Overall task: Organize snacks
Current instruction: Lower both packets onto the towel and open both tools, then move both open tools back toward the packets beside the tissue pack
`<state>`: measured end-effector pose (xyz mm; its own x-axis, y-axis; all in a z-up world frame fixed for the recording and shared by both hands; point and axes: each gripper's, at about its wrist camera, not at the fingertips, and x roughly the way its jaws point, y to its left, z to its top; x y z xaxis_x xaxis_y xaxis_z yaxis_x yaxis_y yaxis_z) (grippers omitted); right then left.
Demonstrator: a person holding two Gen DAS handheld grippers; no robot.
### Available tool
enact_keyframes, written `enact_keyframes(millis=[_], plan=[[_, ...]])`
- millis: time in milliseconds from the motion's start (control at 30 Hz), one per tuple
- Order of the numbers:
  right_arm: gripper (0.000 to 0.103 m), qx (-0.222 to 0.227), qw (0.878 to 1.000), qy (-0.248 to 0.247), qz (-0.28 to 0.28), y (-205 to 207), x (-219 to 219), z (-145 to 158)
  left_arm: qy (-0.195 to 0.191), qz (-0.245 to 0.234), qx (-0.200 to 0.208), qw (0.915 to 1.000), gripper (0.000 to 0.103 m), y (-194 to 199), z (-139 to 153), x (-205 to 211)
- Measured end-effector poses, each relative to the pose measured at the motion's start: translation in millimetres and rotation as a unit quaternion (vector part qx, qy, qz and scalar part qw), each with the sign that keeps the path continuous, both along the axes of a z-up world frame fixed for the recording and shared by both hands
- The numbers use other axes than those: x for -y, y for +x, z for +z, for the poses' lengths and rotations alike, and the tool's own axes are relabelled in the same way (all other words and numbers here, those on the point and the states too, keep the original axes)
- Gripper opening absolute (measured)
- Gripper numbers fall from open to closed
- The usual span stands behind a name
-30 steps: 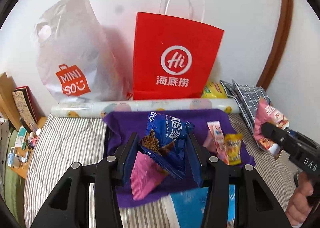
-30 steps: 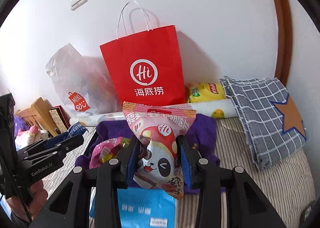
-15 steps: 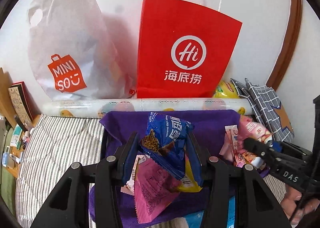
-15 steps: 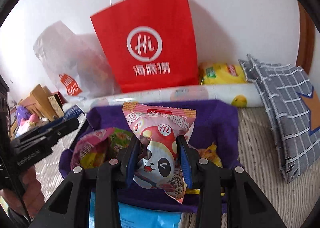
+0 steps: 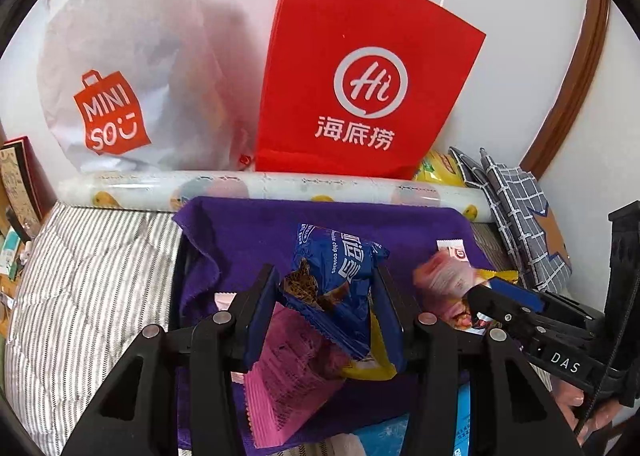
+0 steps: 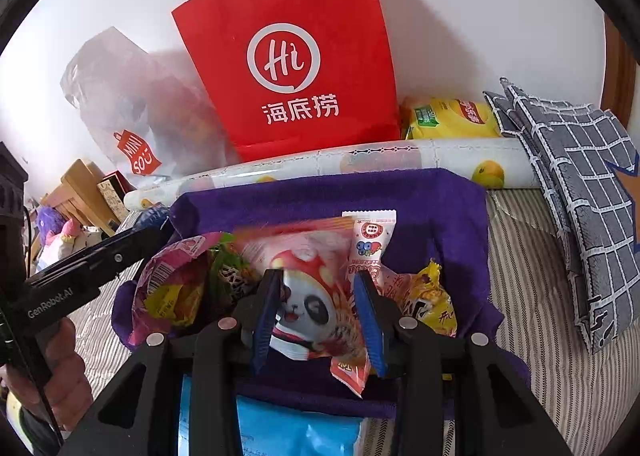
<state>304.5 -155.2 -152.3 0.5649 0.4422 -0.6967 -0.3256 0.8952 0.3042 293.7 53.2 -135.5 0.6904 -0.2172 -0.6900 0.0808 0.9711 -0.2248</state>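
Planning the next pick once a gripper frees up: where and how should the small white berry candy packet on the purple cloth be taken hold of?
Probably by its crimped top edge, coming from above and the far side. The white berry candy packet stands nearly upright on the purple cloth, its top free; its lower half is crowded by the panda snack bag and the yellow snack packet.

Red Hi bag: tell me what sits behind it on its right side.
A yellow snack bag pokes out from behind the red Hi bag, beside the checked cloth. Its left part is hidden by the bag.
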Motion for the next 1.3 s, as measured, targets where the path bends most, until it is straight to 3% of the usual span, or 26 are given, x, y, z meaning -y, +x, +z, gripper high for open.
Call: enact_keyframes(millis=[433, 800, 1067, 1300], plan=[[0.043, 0.009, 1.0, -0.001, -0.015, -5.5, 8.7, 3.7, 0.006, -0.012, -0.011, 0.9999, 0.049, 2.5, -14.6, 13.1], [0.047, 0.022, 0.999, -0.032, -0.01, -10.8, 1.6, 7.2, 0.044, -0.01, -0.005, 0.999, 0.053, 2.7, -17.8, 24.1], [0.047, 0.025, 0.999, -0.032, -0.022, -12.0, 8.2, 9.0, 0.019, -0.007, -0.01, 0.9997, 0.064, 3.3, -15.1, 16.2], [0.048, 0.02, 0.999, -0.035, -0.026, -15.5, 7.6, 18.2, 0.017, -0.001, -0.009, 0.9998, 0.065, 0.5, -8.0, 13.9]])
